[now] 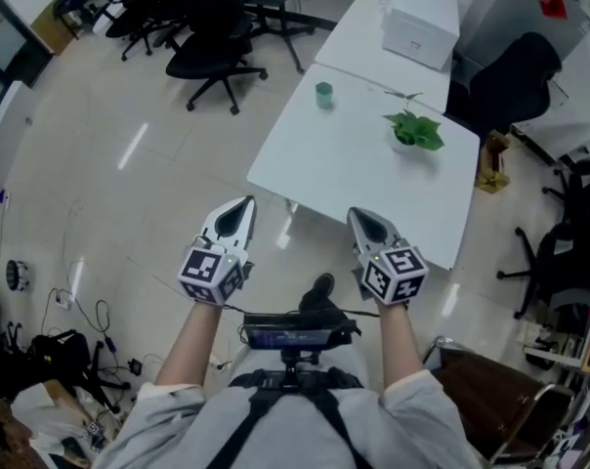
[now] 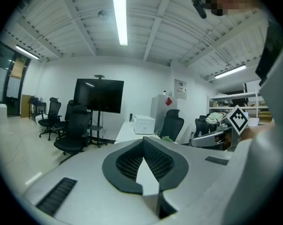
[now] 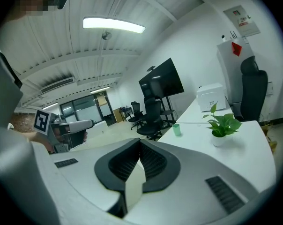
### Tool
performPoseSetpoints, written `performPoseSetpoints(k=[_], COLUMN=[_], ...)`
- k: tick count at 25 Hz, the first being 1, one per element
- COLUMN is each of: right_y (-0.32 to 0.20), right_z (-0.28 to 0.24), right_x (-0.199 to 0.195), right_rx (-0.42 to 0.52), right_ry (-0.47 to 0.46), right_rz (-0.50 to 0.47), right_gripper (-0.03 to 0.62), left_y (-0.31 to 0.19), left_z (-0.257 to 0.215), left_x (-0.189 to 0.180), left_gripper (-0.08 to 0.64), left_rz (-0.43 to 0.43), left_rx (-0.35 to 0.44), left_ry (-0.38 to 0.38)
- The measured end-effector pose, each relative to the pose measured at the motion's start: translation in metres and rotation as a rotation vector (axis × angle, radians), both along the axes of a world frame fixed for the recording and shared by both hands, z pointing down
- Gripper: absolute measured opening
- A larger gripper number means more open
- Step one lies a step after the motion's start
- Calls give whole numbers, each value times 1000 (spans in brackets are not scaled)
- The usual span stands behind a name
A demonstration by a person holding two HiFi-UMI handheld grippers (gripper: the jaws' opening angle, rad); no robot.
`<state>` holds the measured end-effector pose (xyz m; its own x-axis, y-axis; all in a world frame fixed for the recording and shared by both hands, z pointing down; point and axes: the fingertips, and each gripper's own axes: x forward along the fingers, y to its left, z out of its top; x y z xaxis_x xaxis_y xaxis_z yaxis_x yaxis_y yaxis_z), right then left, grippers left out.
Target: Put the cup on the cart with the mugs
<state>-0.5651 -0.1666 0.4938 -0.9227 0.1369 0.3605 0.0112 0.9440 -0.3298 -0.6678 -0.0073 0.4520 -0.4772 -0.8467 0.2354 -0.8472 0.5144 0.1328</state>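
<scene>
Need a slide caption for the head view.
Shut, empty left gripper and right gripper held before a white table with a cup and plant.

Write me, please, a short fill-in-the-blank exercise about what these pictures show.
1. The cup on the white table is ____ in colour.
2. In the head view, the potted plant stands to the ____ of the cup.
3. The left gripper and the right gripper both have their jaws ____, with nothing between them.
4. The office chairs beyond the table are ____ in colour.

Missing words: green; right; shut; black.
</scene>
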Motion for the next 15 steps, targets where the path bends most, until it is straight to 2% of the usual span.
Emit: performPoseSetpoints(k=[9, 15], right_y=[-51, -82], right_z=[0, 4], right_x=[-72, -102], right_rx=[-32, -26], right_ry=[-43, -52], right_rz=[-15, 55], right_gripper=[-8, -8], left_y=[-64, -110], left_z=[12, 26], left_x=[-70, -107], left_gripper=[2, 2], left_rz=[-1, 65], left_rx=[-41, -41], left_ry=[-42, -64])
